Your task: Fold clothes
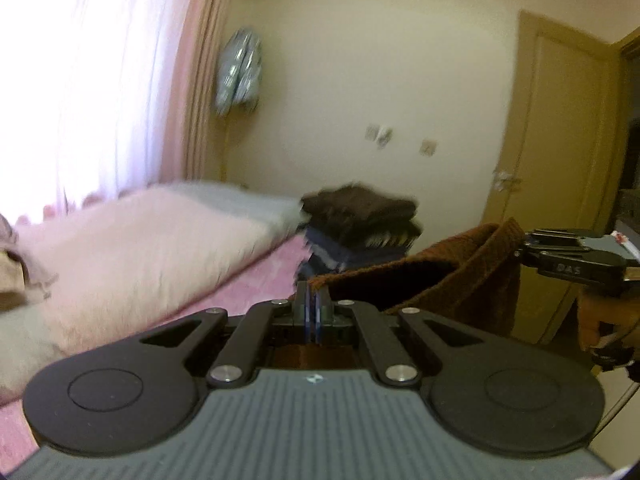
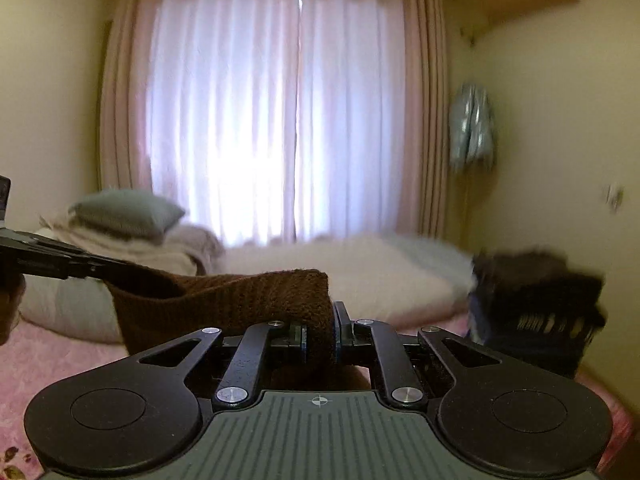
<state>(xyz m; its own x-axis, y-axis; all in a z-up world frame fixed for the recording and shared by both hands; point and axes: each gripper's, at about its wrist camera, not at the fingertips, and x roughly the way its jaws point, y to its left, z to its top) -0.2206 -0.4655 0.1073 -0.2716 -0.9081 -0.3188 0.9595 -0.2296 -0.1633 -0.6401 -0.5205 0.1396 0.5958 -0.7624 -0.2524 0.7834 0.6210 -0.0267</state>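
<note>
my left gripper (image 1: 313, 300): pinching brown knit garment (image 1: 460, 280) edge | my right gripper (image 2: 320, 334): clamped on its thick fold | cloth spans both

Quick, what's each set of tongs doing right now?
Left tongs: closed on one edge of the brown knit garment.
Right tongs: closed on a thick bunch of the same garment, at its other end.
</note>
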